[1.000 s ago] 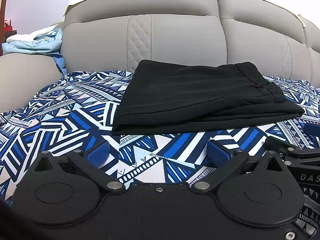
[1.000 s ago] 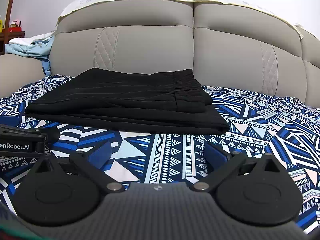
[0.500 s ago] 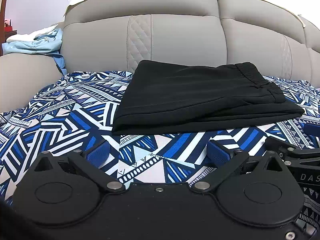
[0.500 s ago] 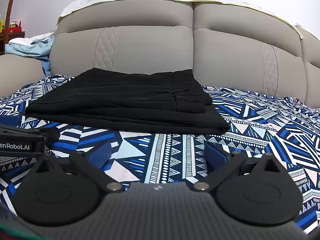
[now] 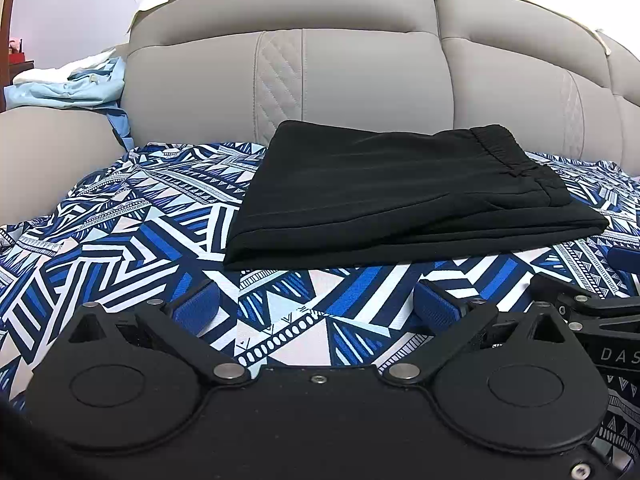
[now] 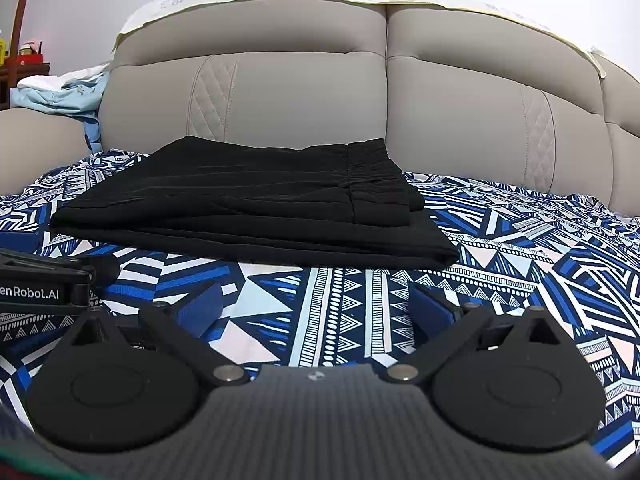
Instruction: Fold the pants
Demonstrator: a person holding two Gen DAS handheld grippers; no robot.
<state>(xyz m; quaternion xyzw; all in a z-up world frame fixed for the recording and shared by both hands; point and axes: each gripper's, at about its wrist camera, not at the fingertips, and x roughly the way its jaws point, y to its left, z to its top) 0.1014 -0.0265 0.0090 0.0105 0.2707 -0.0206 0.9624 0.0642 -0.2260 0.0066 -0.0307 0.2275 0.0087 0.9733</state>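
Observation:
Black pants (image 5: 392, 196) lie folded into a flat rectangle on the patterned bedspread, waistband at the right; they also show in the right wrist view (image 6: 256, 204). My left gripper (image 5: 316, 306) is open and empty, low over the bedspread just in front of the pants. My right gripper (image 6: 316, 304) is open and empty too, in front of the pants' near edge. Each gripper's body shows at the edge of the other's view: the right one (image 5: 592, 316) and the left one (image 6: 44, 280).
A blue, white and black geometric bedspread (image 5: 120, 232) covers the bed. A grey padded headboard (image 5: 360, 80) rises behind the pants. Light blue and white clothes (image 5: 72, 84) lie on the left ledge. A wooden stand (image 6: 24, 16) is at far left.

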